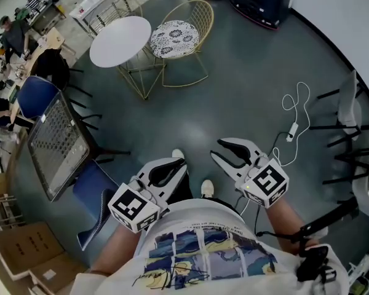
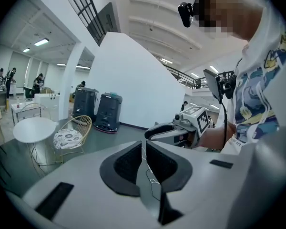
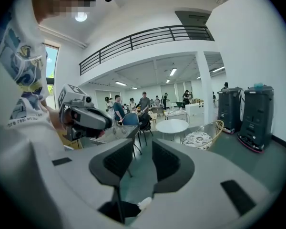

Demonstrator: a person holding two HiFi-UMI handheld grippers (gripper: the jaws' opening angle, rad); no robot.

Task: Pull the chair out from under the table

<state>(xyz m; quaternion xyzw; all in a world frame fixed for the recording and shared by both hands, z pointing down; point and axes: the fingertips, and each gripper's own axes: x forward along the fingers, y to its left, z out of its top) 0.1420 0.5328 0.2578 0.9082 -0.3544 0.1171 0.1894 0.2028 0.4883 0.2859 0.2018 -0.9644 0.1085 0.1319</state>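
Observation:
A gold wire chair (image 1: 175,39) with a patterned cushion stands beside the round white table (image 1: 120,40) across the grey floor, its seat out from under the tabletop. The left gripper view shows the same chair (image 2: 71,136) and table (image 2: 34,129) far off, as does the right gripper view: chair (image 3: 202,136), table (image 3: 172,126). Both grippers are held close to the person's body, well away from the chair. My left gripper (image 1: 172,168) (image 2: 144,144) is shut with nothing in it. My right gripper (image 1: 230,151) (image 3: 142,149) stands open and empty.
A grey mesh-topped table (image 1: 58,143) and blue chairs (image 1: 95,195) are at the left. A white cable with a plug (image 1: 292,128) lies on the floor at the right, near black-legged chairs (image 1: 350,112). Cardboard boxes (image 1: 24,251) sit bottom left; people work at far-left tables.

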